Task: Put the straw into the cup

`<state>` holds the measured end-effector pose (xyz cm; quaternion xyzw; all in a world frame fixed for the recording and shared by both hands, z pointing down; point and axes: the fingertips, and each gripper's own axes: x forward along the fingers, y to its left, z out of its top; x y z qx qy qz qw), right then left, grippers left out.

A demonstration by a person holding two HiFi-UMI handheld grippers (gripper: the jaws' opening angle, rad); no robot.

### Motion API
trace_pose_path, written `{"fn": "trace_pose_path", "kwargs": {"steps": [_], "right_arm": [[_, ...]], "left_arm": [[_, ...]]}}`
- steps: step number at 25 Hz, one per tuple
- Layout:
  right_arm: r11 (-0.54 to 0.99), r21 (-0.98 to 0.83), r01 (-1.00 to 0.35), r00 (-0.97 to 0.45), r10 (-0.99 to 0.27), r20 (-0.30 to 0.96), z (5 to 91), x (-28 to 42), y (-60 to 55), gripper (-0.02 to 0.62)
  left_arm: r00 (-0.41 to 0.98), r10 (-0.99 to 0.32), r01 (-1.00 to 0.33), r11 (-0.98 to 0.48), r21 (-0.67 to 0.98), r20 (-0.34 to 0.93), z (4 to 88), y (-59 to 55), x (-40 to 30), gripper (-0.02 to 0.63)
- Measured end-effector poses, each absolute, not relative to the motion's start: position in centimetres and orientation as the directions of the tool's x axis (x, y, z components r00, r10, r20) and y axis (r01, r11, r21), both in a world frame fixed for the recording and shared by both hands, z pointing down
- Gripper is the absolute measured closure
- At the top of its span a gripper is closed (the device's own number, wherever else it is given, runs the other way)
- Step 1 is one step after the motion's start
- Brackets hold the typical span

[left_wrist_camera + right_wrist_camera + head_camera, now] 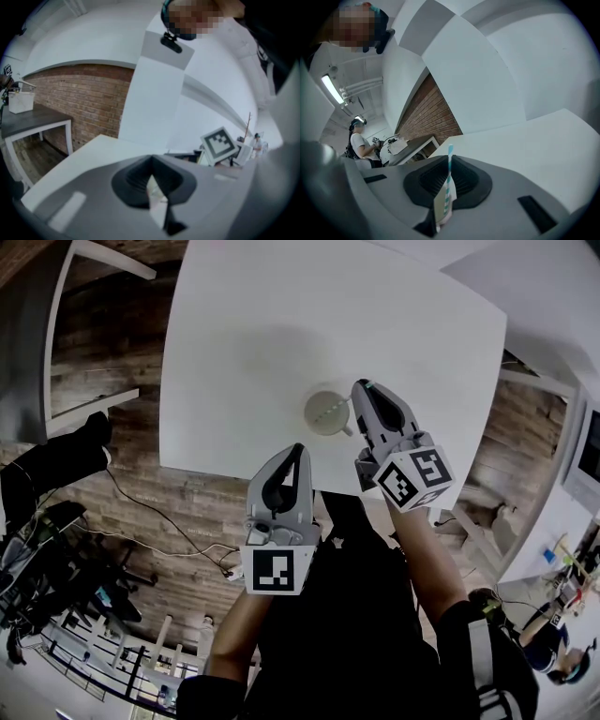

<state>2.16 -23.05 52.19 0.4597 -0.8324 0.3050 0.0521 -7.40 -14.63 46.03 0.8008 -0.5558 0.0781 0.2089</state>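
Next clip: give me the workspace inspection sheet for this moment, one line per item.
Surface: white table, carrying only the cup.
Job's things: cup upright near the table's near edge; striped straw not yet in it.
Clutter: nothing seen.
Grippers: right gripper shut on the straw, beside the cup; left gripper jaws together, holding nothing, at the table's near edge.
Cables: black cable on the wooden floor.
Surroundings: brick wall, dark side table, another person in the background.
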Motion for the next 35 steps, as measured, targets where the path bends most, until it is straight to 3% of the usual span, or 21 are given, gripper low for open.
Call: {"fn": "trace_pose_path", "kwargs": {"steps": [20,35], "right_arm": [[0.382,-0.482,-0.788,-0.583,-0.716,0.385,52.7,2.2,-23.0,0.572],[0.390,-0.476,-0.788,-0.577,-0.738,0.350,51.0,3.3,-23.3,0.476]], "left_arm": [[0.376,-0.854,-0.921,-0.300,0.248,0.361,46.3,-14.4,-7.7,0.601],[0.365,-0.871,-0.923,-0.292,0.251,0.329,45.3,-14.7,-7.4,0.601]]}}
